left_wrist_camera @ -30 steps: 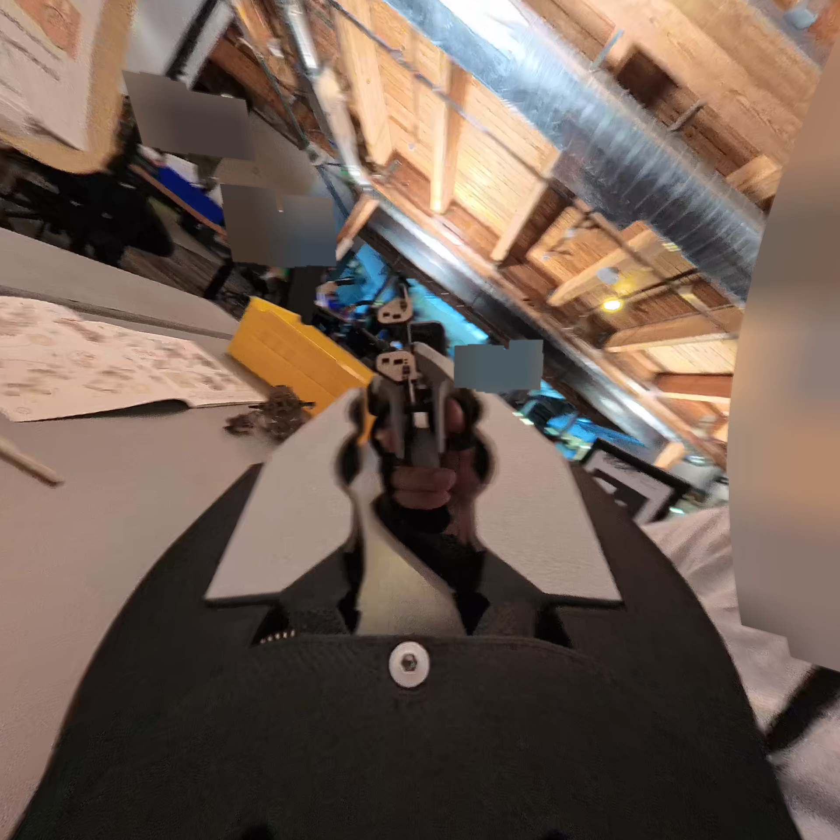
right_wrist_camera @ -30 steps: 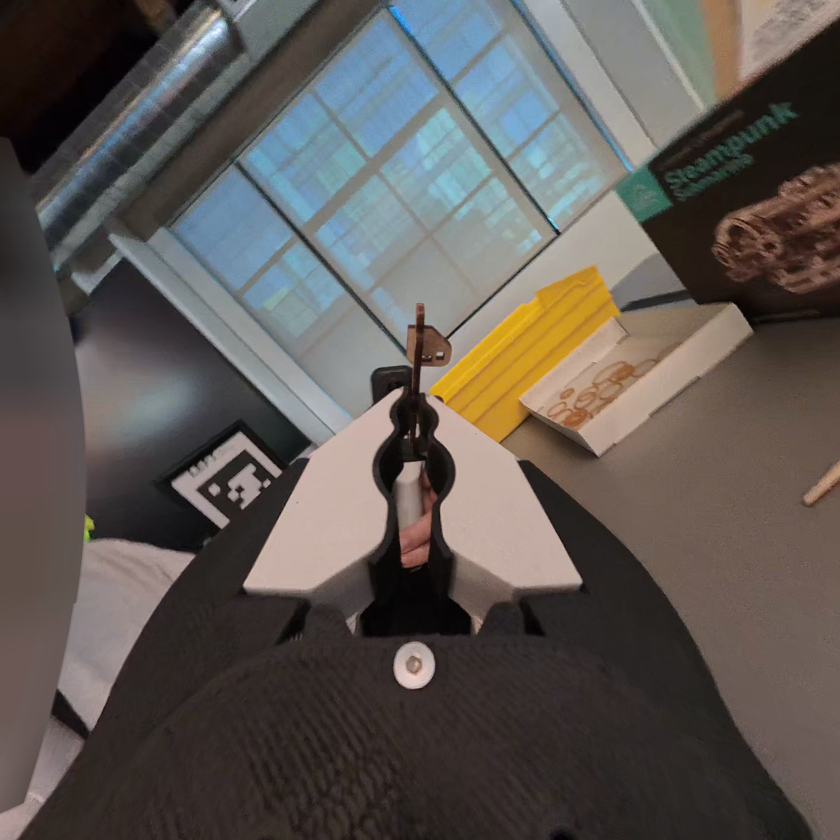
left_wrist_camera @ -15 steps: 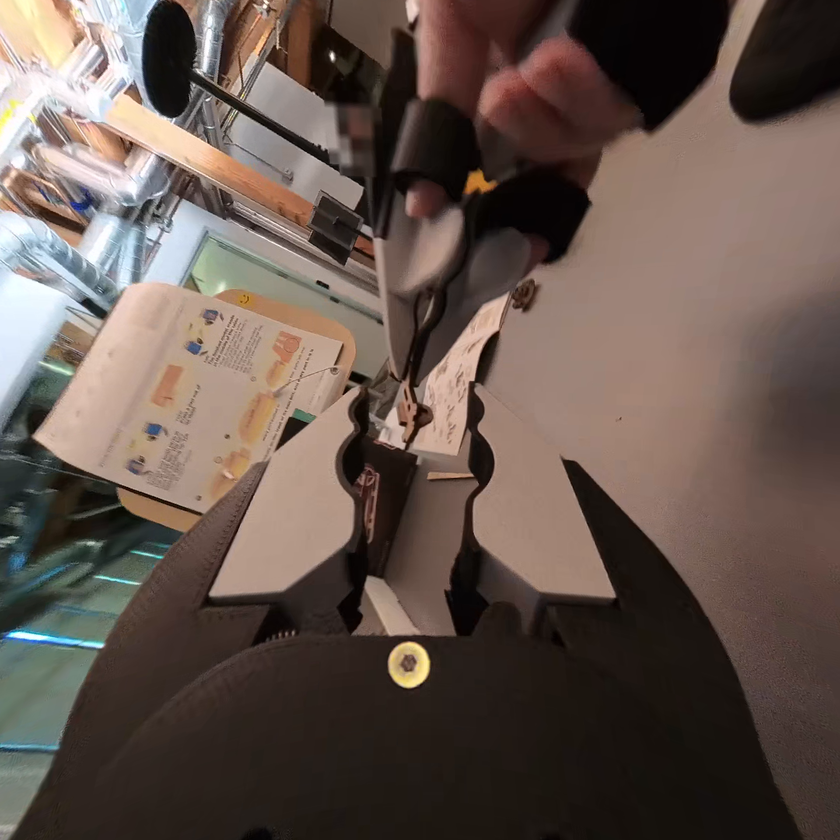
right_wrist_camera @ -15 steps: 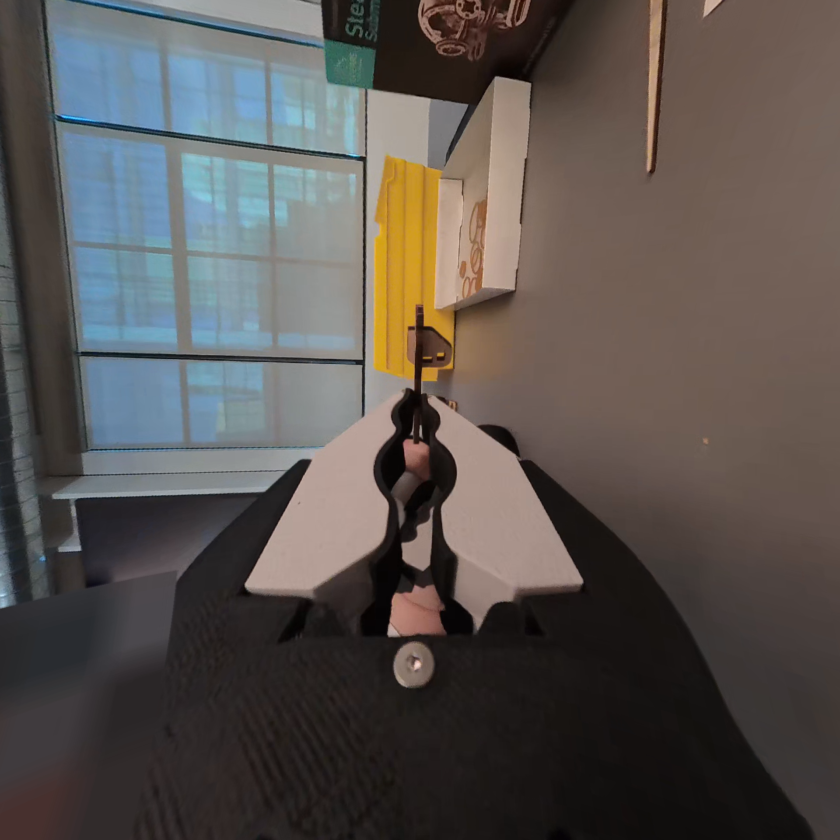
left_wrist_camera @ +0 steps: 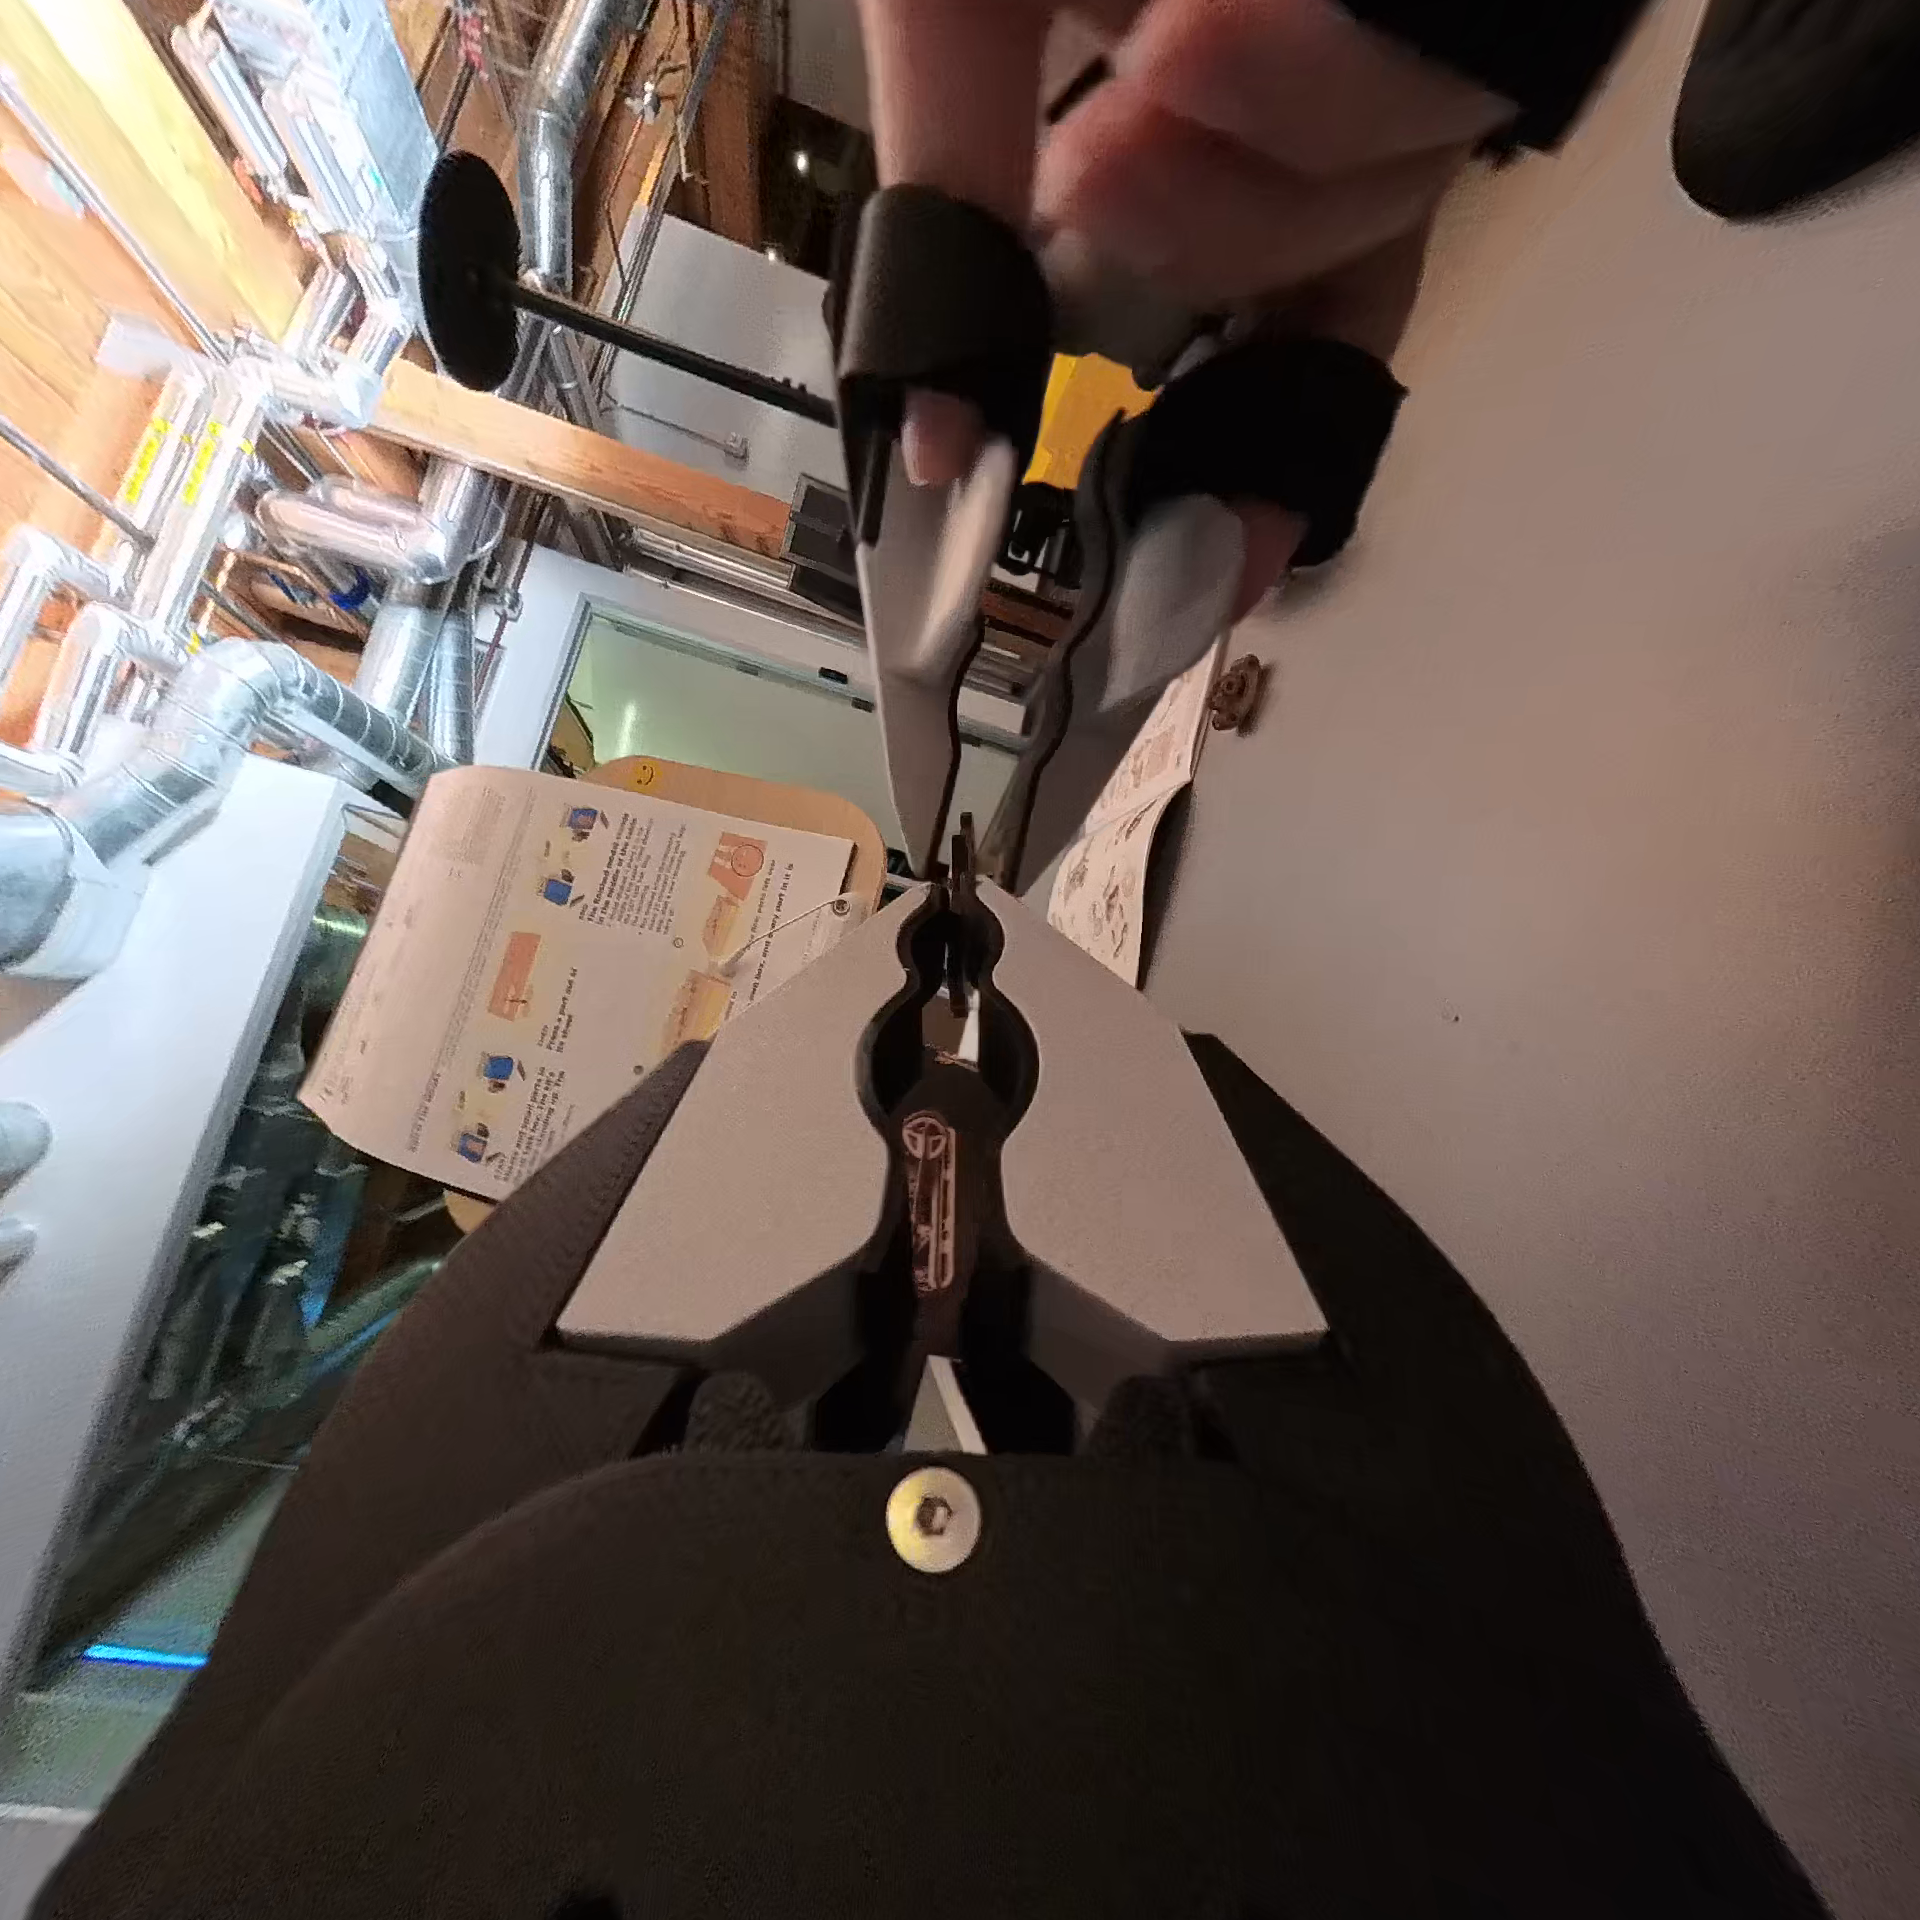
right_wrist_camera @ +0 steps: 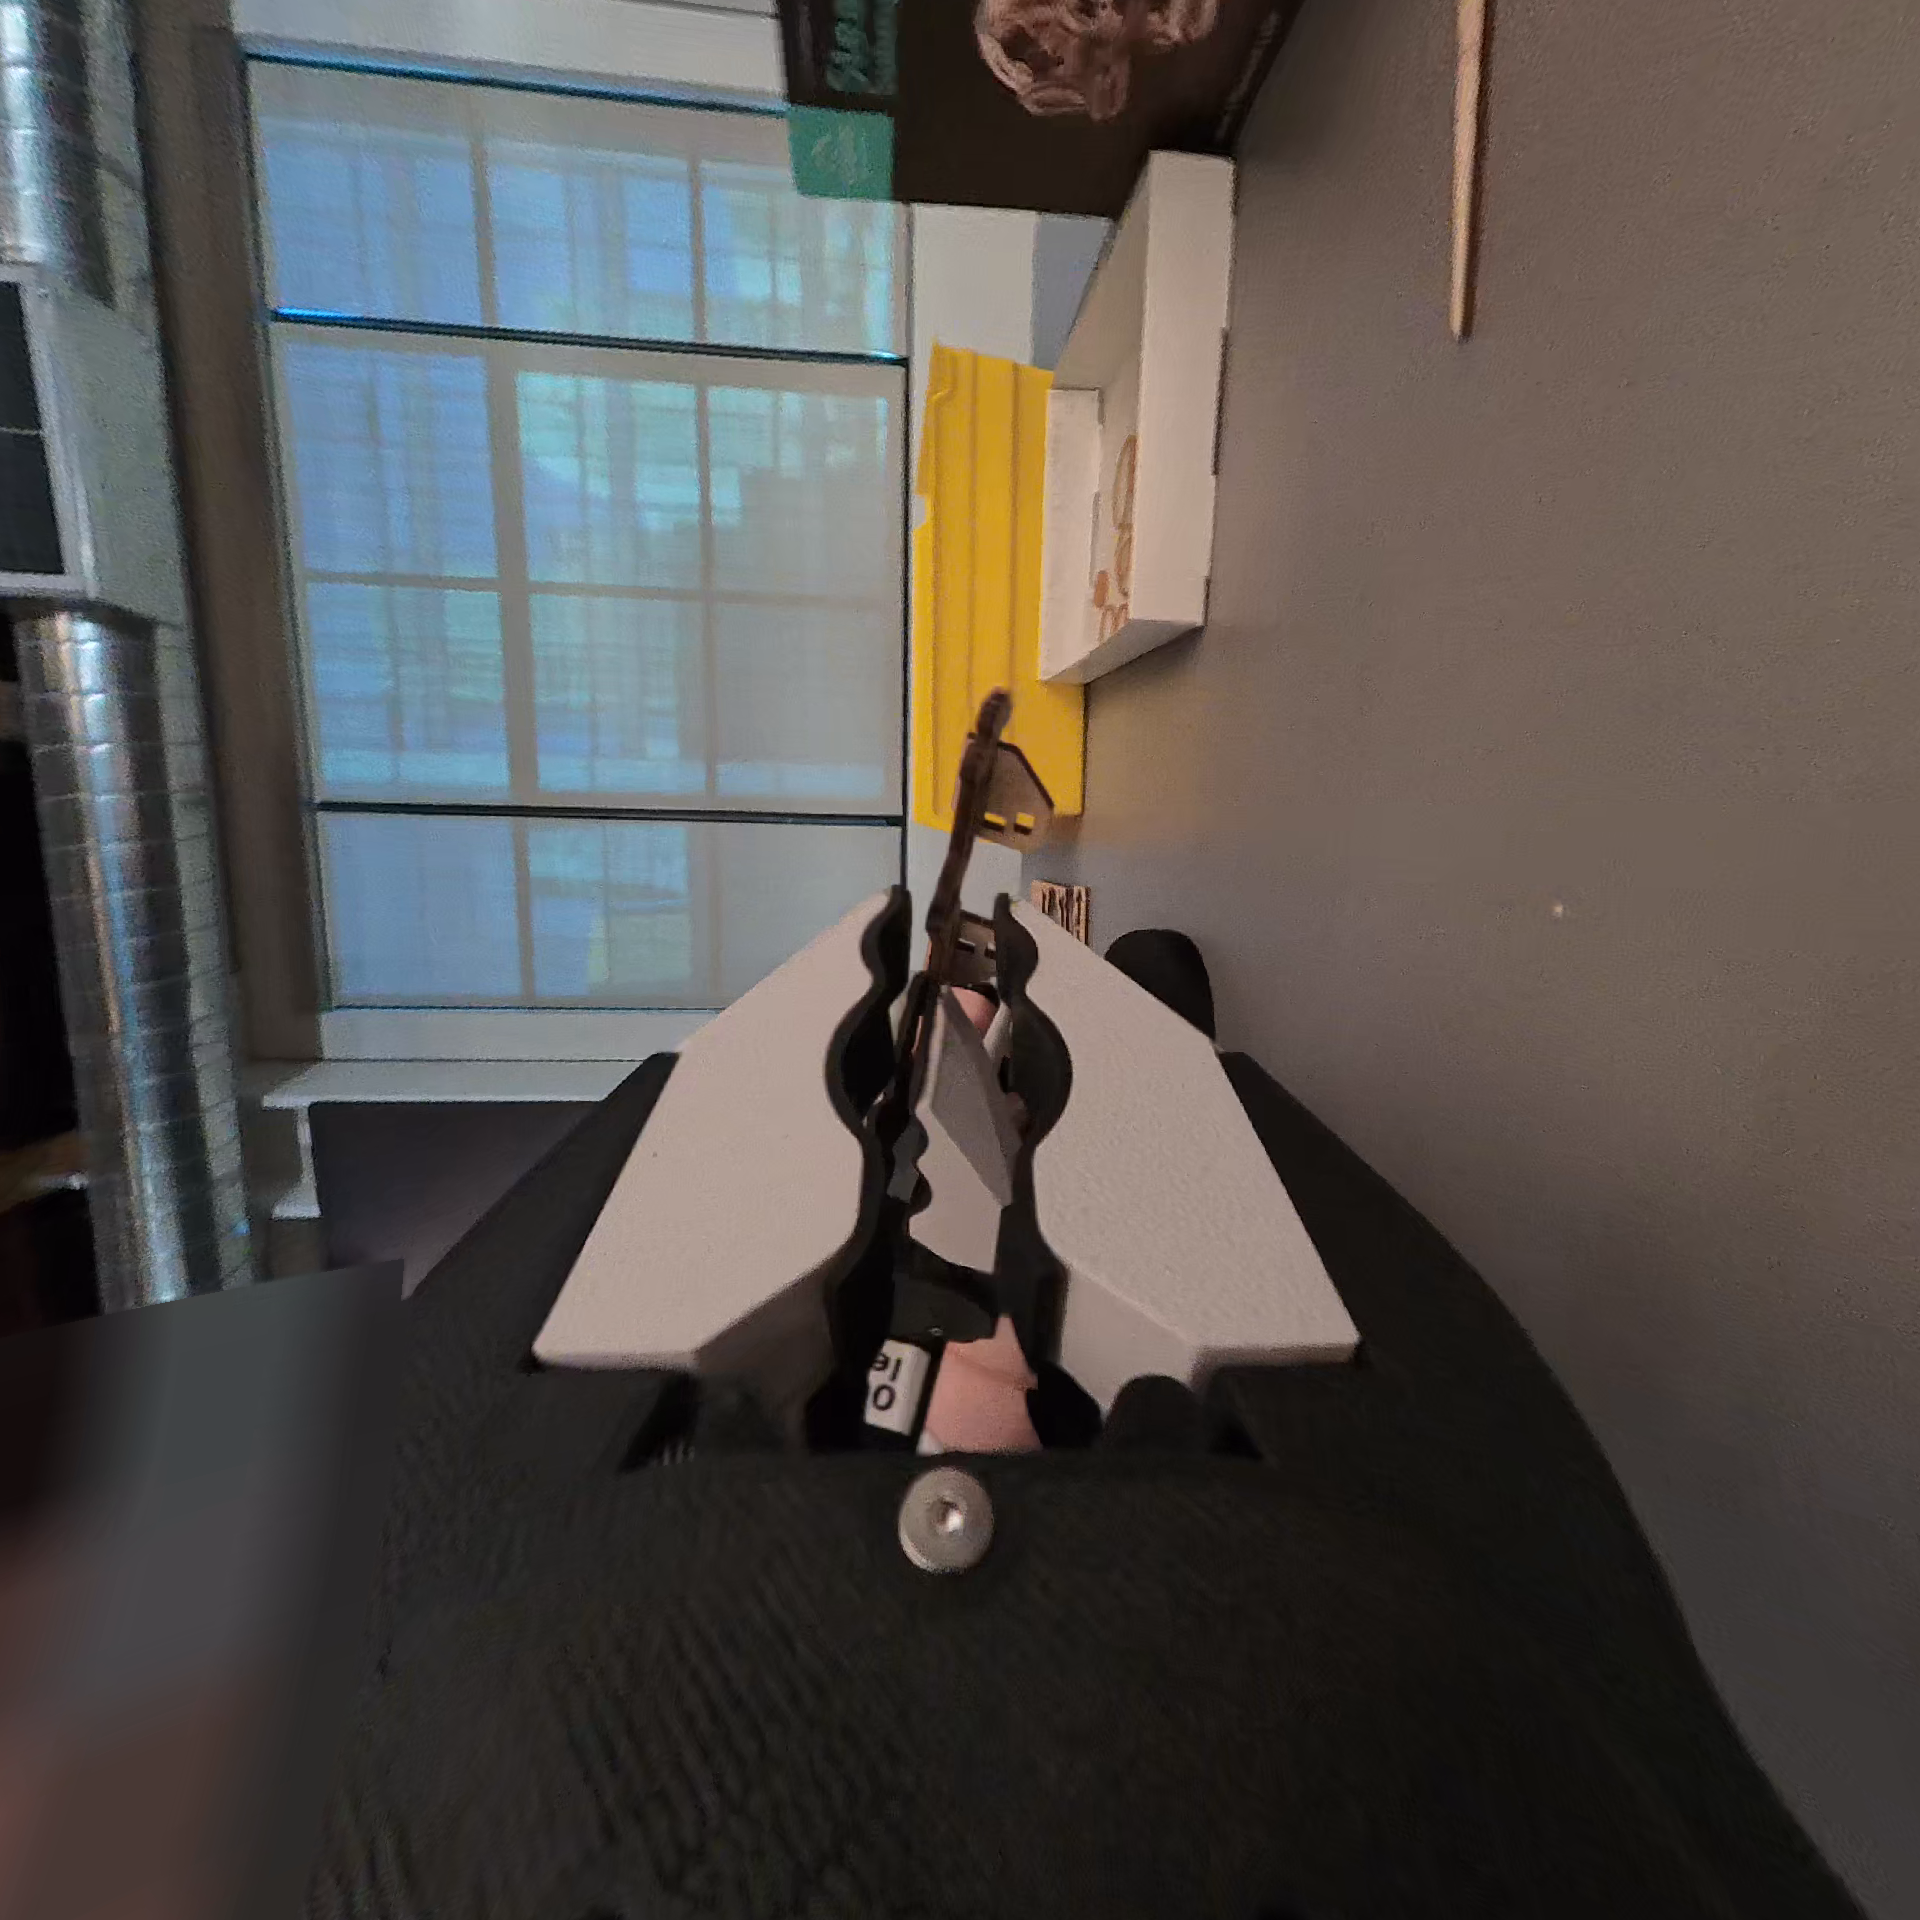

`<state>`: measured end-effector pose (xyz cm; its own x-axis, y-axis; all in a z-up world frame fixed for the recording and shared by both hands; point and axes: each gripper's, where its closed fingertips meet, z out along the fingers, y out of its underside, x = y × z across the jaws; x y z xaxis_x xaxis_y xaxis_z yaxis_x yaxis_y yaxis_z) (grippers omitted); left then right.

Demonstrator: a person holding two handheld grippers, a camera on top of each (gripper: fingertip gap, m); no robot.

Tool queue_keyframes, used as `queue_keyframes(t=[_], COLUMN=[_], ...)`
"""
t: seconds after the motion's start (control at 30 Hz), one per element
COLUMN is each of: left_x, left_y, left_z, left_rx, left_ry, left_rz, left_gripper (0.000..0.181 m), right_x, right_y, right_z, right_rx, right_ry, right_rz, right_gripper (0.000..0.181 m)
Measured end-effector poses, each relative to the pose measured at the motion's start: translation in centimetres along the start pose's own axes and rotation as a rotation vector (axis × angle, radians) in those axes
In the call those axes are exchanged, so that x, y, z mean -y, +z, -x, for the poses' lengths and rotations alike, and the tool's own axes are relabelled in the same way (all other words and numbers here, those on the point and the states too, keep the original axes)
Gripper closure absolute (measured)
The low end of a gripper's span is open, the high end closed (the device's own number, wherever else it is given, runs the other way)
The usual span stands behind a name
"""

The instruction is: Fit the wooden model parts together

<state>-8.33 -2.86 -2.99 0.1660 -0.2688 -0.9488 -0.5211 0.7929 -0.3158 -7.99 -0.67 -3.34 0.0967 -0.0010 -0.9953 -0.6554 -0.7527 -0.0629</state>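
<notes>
The wooden part point(right_wrist_camera: 1003, 790) is a thin dark-edged strip with small flat plates slotted onto it. My left gripper point(left_wrist_camera: 951, 914) is shut on its lower end point(left_wrist_camera: 961, 868), seen edge-on at the fingertips. My right gripper point(right_wrist_camera: 948, 914) points back at the left one, tip to tip. Its jaws stand a little apart and the strip leans loosely in the gap. In the left wrist view the right gripper point(left_wrist_camera: 971, 831) comes down from above, held by a hand, with its fingers point(left_wrist_camera: 925, 623) spread.
On the grey table point(left_wrist_camera: 1558, 935) lie an open instruction booklet point(left_wrist_camera: 1132, 831) and a small wooden gear point(left_wrist_camera: 1236, 686). A yellow bin point(right_wrist_camera: 977, 582), a white tray of wooden rings point(right_wrist_camera: 1132, 312), a dark model box point(right_wrist_camera: 1039, 62) and a wooden stick point(right_wrist_camera: 1465, 156) show in the right wrist view. Only a small space, under 4 cm, lies between the two pairs of fingers.
My left gripper has closed on the wooden part. My right gripper, which was shut on it, has opened its jaws. Both grippers have rolled and come tip to tip.
</notes>
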Motion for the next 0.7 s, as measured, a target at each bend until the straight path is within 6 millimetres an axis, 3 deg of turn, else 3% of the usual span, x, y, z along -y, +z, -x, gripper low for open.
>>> queue_keyframes(t=[0.13, 0.23, 0.3, 0.37, 0.47, 0.53, 0.6, 0.7], left_x=[0.0, -0.3, -0.5, -1.0, -2.8, -5.0, -5.8, -6.6], left_y=[0.1, 0.1, 0.2, 0.7, 2.2, 3.8, 5.0, 7.0], left_z=[0.9, 0.5, 0.8, 1.2, 2.3, 3.0, 3.5, 3.7], left_rx=[-0.029, -0.152, -0.246, -0.363, -0.473, -0.465, -0.509, -0.507], left_ry=[-0.160, -0.449, -0.717, -0.961, -1.278, -1.441, -1.577, -1.649], left_rz=[0.006, 0.001, -0.020, -0.042, -0.085, -0.088, -0.124, -0.101], left_gripper=[0.181, 0.181, 0.181, 0.181, 0.181, 0.181, 0.181, 0.181], right_x=[1.7, 3.5, 5.1, 5.2, 6.4, 9.1, 12.5, 16.1], right_y=[-1.6, -3.4, -4.9, -6.3, -8.2, -9.1, -9.8, -11.6], right_z=[-0.1, 0.6, 1.9, 4.4, 7.2, 9.3, 10.2, 7.4], right_rx=[-0.027, -0.025, 0.003, 0.105, 0.047, -0.086, -0.295, -0.793], right_ry=[-0.202, -0.438, -0.684, -1.018, -1.447, -1.517, -1.448, -1.237], right_rz=[-0.060, -0.119, -0.160, -0.162, -0.235, -0.309, -0.308, -0.069], right_gripper=[0.153, 0.148, 0.149, 0.155, 0.155, 0.154, 0.149, 0.152])
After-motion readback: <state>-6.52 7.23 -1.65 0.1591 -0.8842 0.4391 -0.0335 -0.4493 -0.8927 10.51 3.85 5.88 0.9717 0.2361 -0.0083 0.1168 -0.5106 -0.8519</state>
